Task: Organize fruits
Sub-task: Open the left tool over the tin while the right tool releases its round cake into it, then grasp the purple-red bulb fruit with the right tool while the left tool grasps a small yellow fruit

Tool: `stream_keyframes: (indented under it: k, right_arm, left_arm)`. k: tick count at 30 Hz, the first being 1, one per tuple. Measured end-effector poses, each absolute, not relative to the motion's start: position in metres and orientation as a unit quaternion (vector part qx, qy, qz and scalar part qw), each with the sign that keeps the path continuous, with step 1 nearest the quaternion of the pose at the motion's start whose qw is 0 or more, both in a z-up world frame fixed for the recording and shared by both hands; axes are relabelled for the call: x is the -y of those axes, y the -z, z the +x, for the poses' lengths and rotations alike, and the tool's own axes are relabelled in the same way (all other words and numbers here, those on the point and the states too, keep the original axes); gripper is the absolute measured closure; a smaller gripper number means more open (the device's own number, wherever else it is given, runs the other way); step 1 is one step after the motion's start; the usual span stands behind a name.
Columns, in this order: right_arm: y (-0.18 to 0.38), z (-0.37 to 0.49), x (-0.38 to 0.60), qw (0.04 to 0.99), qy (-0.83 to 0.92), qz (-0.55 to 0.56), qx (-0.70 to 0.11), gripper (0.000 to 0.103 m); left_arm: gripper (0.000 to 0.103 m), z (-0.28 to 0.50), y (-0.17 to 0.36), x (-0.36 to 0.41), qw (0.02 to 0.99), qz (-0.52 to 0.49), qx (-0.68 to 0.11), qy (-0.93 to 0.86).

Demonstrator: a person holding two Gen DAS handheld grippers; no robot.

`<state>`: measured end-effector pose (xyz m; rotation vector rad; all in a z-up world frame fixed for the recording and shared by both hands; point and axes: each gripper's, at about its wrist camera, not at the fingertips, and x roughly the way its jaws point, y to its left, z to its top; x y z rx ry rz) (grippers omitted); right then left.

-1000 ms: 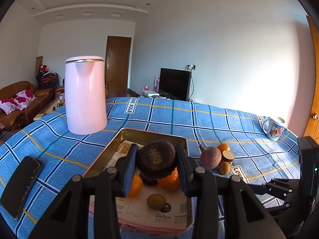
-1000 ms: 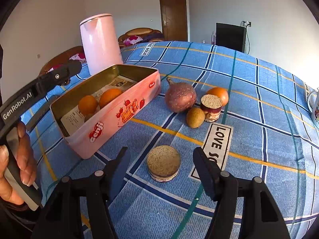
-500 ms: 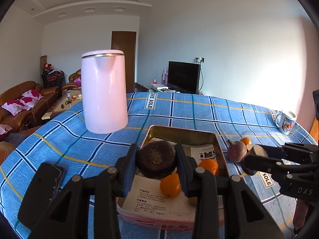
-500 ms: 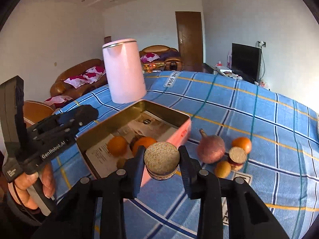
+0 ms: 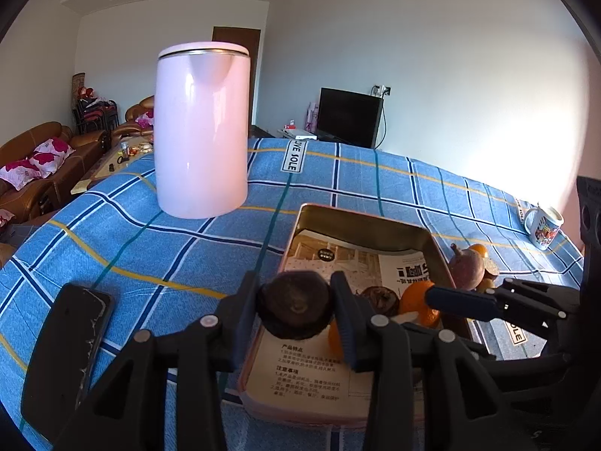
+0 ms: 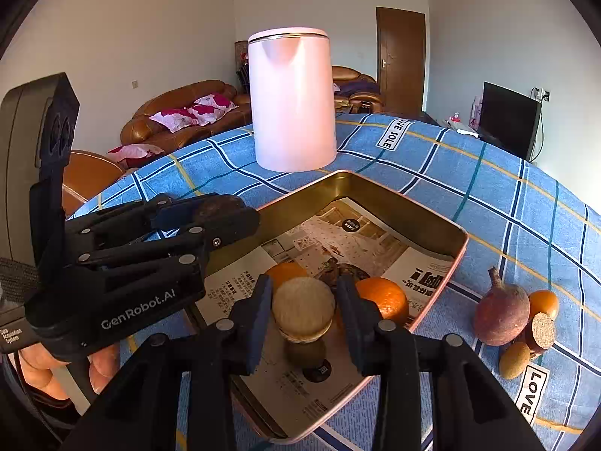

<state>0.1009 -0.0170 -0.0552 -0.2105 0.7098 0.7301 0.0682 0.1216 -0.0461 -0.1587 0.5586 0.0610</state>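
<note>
My left gripper (image 5: 296, 310) is shut on a dark brown round fruit (image 5: 295, 306) and holds it over the near left edge of the pink tin (image 5: 360, 218). My right gripper (image 6: 303, 314) is shut on a pale cut fruit half (image 6: 303, 310) above the tin (image 6: 460, 255). The tin is lined with paper and holds two oranges (image 6: 383, 297), a dark fruit (image 6: 343, 272) and a small green one (image 6: 304, 353). On the cloth right of the tin lie a purple passion fruit (image 6: 501, 312), a small orange (image 6: 542, 302), a cut half (image 6: 541, 332) and a kiwi (image 6: 514, 359).
A tall pink kettle (image 5: 201, 127) stands behind the tin. A black phone (image 5: 64, 349) lies at the table's left near edge. A printed mug (image 5: 542, 221) stands at the far right. The blue plaid cloth (image 5: 338, 173) covers the table.
My right gripper closed on the cut fruit half, lifted it off the cloth and carried it left over the tin. My left gripper shifted left, still holding the dark fruit.
</note>
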Motion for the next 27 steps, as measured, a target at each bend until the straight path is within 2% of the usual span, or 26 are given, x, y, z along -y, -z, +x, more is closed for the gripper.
stream_keyframes:
  k: [2,7,10,13,17,18,19,21,27]
  right_arm:
    - [0.05,0.098,0.03,0.871,-0.351,-0.088,-0.331,0.052]
    - [0.035,0.09,0.102,0.911,-0.278,-0.088,-0.292,0.048]
    - [0.033,0.1,0.151,0.929,-0.209,-0.076,-0.296,0.048]
    - [0.035,0.109,0.174,0.934,-0.179,-0.071,-0.301,0.048]
    - [0.04,0.124,0.156,0.924,-0.202,-0.1,-0.31,0.047]
    - [0.041,0.128,0.148,0.919,-0.214,-0.108,-0.314,0.045]
    - [0.043,0.132,0.14,0.913,-0.225,-0.123,-0.318,0.039]
    - [0.046,0.138,0.123,0.905,-0.23,-0.158,-0.32,0.038]
    - [0.074,0.18,0.096,0.864,-0.22,-0.222,-0.395,0.037]
  left_arm:
    - [0.042,0.065,0.042,-0.121,0.96,-0.074,-0.268,-0.039]
    - [0.025,0.057,0.03,-0.109,0.967,-0.066,-0.243,-0.043]
    - [0.015,0.059,0.027,-0.095,0.969,-0.063,-0.236,-0.037]
    - [0.014,0.064,0.026,-0.078,0.969,-0.057,-0.24,-0.028]
    - [0.014,0.069,0.025,-0.063,0.969,-0.041,-0.242,-0.021]
    - [0.014,0.07,0.024,-0.062,0.969,-0.039,-0.243,-0.022]
    - [0.014,0.071,0.024,-0.062,0.969,-0.039,-0.243,-0.022]
    - [0.014,0.073,0.022,-0.064,0.969,-0.04,-0.243,-0.025]
    - [0.014,0.074,0.023,-0.067,0.969,-0.036,-0.244,-0.027]
